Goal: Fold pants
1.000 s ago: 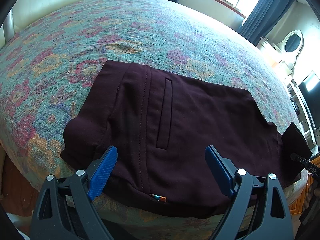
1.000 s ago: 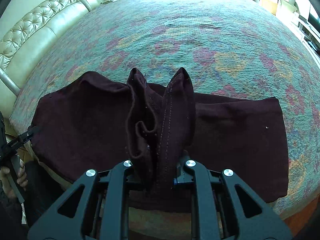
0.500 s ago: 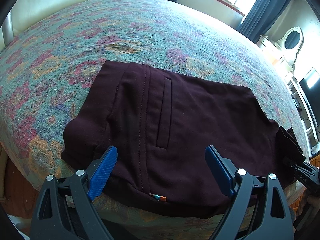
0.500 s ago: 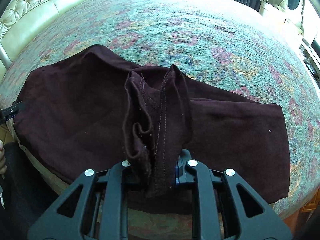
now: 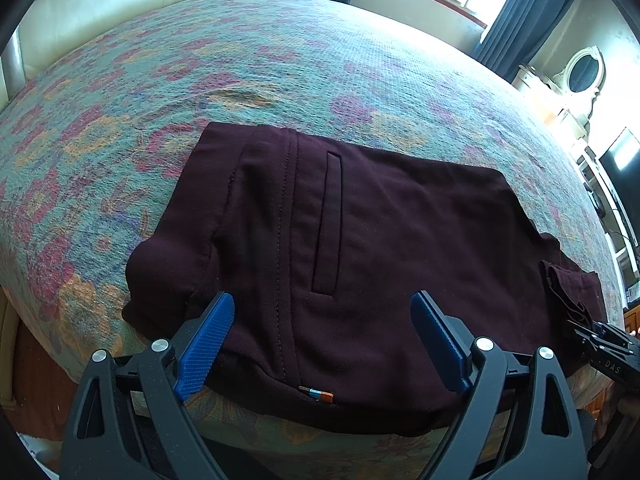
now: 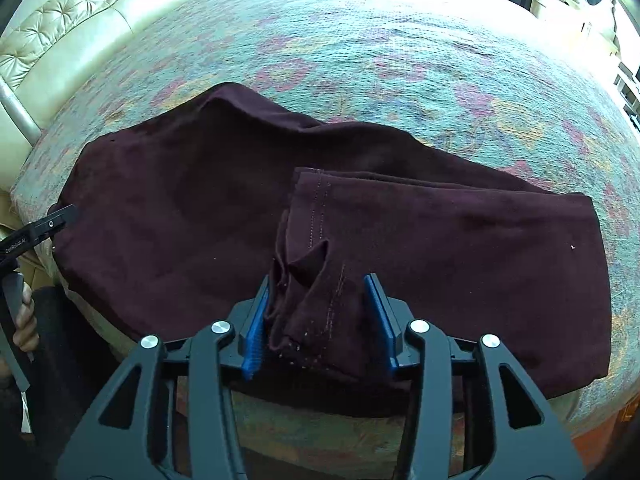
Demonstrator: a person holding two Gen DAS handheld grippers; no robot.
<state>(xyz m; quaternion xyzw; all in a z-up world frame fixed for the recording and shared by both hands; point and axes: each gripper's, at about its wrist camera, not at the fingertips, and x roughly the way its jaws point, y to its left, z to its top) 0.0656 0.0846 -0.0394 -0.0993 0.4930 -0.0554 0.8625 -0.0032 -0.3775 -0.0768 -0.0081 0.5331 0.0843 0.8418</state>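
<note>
Dark maroon pants [image 5: 360,248] lie folded on the floral bedspread, waistband and welt pocket [image 5: 328,224] toward the left wrist view. My left gripper [image 5: 320,344] is open and empty, its blue pads above the near edge of the pants. In the right wrist view the pants [image 6: 200,208] spread across the bed; the bunched hem [image 6: 316,272] lies slumped between my right gripper's [image 6: 316,320] parted blue pads, which stand apart from the cloth. The right gripper's tip also shows in the left wrist view [image 5: 608,356] at the far right.
The floral bedspread [image 5: 240,60] covers a large bed. A cream tufted headboard [image 6: 80,28] runs along the left. Windows with dark curtains [image 5: 520,20] and a white cabinet [image 5: 568,92] stand beyond the bed. The bed's front edge lies just below both grippers.
My right gripper opened and let go of the bunched hem, which dropped from upright to lying on the pants. The left gripper has hardly moved.
</note>
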